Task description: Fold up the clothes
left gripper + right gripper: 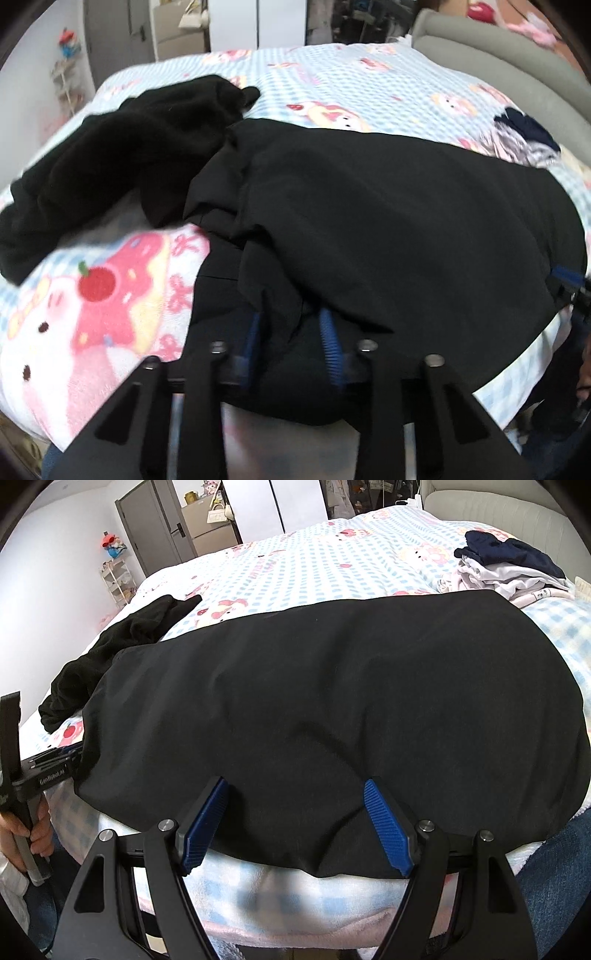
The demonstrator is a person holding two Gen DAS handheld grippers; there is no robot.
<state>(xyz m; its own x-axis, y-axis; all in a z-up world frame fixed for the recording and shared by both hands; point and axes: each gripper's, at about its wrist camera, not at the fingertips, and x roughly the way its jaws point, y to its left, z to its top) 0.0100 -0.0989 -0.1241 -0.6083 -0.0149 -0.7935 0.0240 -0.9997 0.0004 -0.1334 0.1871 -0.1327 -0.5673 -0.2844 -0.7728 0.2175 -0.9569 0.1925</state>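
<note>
Folding this black garment (332,701) well starts with its near hem, which lies along the bed's edge right under both tools while the body spreads away from you over the checked cartoon blanket (314,561). Your left tool (291,332) has its blue pads drawn close with a fold of the hem bunched between them; whether they truly pinch it you cannot tell, since the cloth hides the tips. Your right tool (295,823) stands spread wide, its pads (386,823) straddling the hem without pressing it. Likely you should close the right one on a single clean layer before lifting, matching the left's height so the edge rises level. Beyond the left tool, off to its left, a crumpled black knit piece (122,155) touches the garment's rumpled side; keep the fold clear of it. A small pile of navy and white clothes (509,565) sits well beyond the right tool.
</note>
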